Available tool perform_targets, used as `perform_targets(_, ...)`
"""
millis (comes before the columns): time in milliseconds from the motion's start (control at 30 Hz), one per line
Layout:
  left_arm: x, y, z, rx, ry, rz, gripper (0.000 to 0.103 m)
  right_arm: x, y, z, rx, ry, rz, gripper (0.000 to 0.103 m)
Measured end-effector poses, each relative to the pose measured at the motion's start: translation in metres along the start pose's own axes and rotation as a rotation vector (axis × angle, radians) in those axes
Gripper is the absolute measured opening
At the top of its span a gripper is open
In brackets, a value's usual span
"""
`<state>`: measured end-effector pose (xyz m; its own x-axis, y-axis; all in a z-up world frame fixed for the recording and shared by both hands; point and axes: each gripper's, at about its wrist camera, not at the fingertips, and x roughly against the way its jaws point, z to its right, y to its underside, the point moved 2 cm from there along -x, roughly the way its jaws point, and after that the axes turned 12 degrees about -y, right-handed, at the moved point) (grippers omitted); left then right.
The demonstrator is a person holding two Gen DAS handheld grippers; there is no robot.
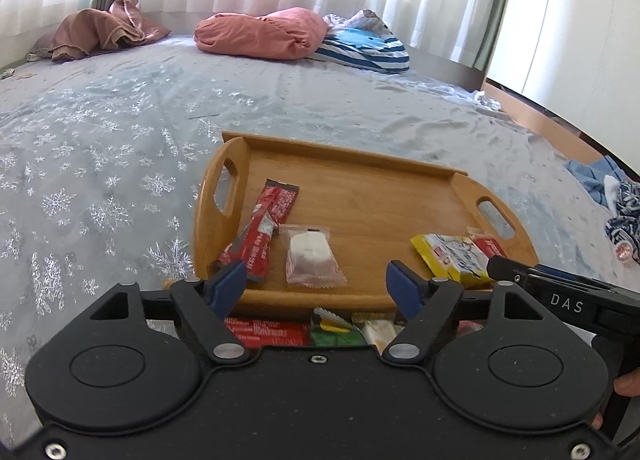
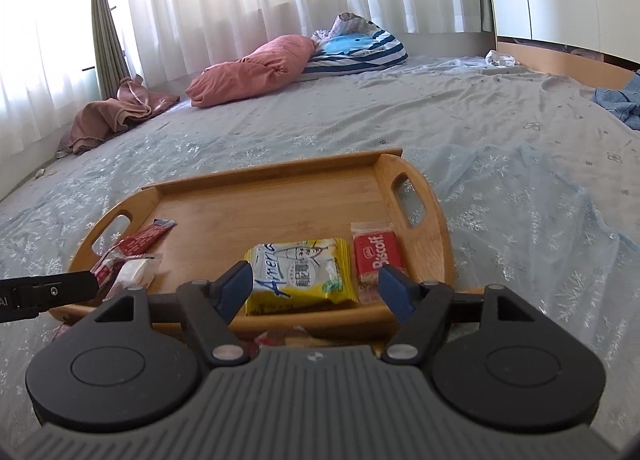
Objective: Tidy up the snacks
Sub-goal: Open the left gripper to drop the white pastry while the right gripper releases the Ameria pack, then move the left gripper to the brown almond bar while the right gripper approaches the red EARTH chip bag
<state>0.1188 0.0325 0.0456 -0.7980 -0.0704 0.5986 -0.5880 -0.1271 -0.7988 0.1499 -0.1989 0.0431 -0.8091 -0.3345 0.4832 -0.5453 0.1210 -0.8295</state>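
Right wrist view gives the clearest writing: a red wrapper printed "Biscoff" (image 2: pixel 375 256) lies just beside a yellow packet (image 2: pixel 301 275) with blue script that begins "Ameri", both near the front edge of the wooden tray (image 2: pixel 280 196) on the bed. Red stick sachets (image 1: pixel 262 232) and a clear packet with a white sweet (image 1: pixel 310 254) lie at the tray's other end, their small print too fine to read. Both the right gripper (image 2: pixel 314 290) and the left gripper (image 1: pixel 314 286) have their blue pads spread wide over the tray's near rim, holding nothing; "DAS" is printed on the right gripper's side.
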Motion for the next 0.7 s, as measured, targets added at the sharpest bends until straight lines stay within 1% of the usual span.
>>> perform_targets(200,0.014,0.010,0.000,-0.015,0.014,0.008,0.081,0.016,0.009,-0.001,0.004,-0.007,0.002,0.081)
perform_targets(300,0.018,0.017,0.000,-0.028,0.022,0.001,0.083,0.023,0.014,-0.002,0.012,-0.009,0.004,0.083)
perform_targets(433,0.022,0.028,-0.001,-0.042,0.019,-0.006,0.084,0.031,0.019,-0.003,0.026,-0.006,0.006,0.084)
perform_targets(700,0.029,0.041,-0.004,-0.052,0.020,-0.019,0.085,0.042,0.031,-0.003,0.052,0.014,0.006,0.090)
